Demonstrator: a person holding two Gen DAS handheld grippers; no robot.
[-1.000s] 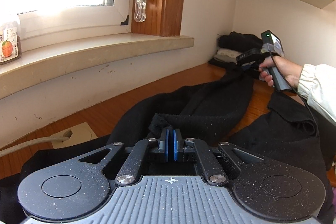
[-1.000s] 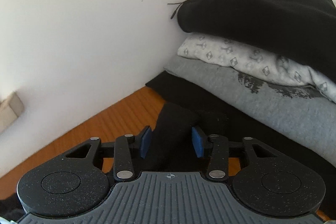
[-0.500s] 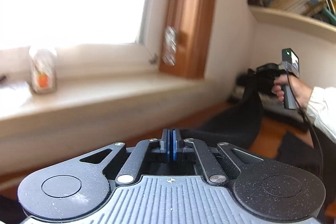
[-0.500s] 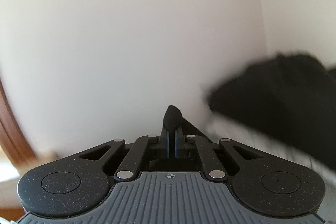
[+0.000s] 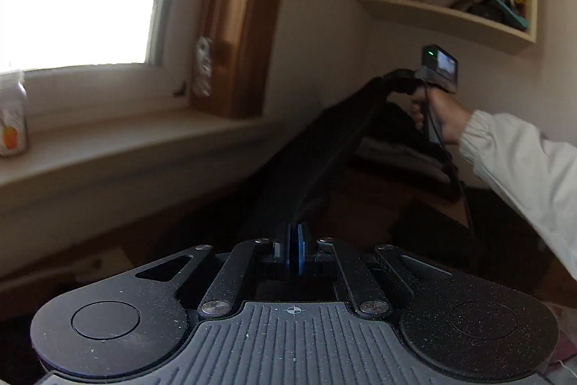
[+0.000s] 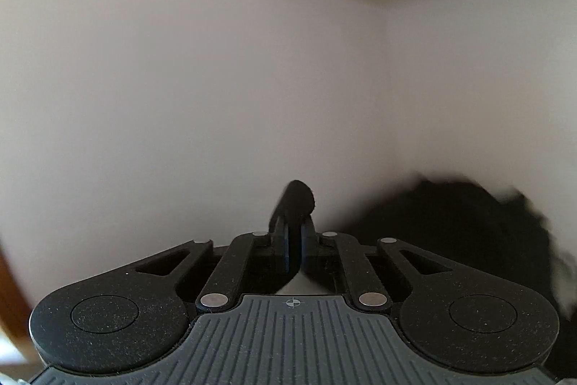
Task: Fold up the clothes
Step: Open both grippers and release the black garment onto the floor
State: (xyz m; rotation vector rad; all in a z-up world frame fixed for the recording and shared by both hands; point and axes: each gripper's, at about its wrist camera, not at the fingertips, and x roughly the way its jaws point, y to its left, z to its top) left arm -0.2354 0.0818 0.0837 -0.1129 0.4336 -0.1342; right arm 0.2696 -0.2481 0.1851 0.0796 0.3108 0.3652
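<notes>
Our left hand-held gripper [image 5: 293, 235] is speckled black plastic: two round discs either side of a ribbed grey plate with a small crosshair mark, silver screws on the linkage bars ahead of it, and blue-lined pads [image 5: 300, 249]. Our right hand-held gripper [image 6: 294, 233] has the same build. From outside it carries a grey box with a green light, a black cable trailing below. Our hand [image 5: 438, 114] shows bare skin and a white cuffed sleeve [image 5: 523, 175].
</notes>
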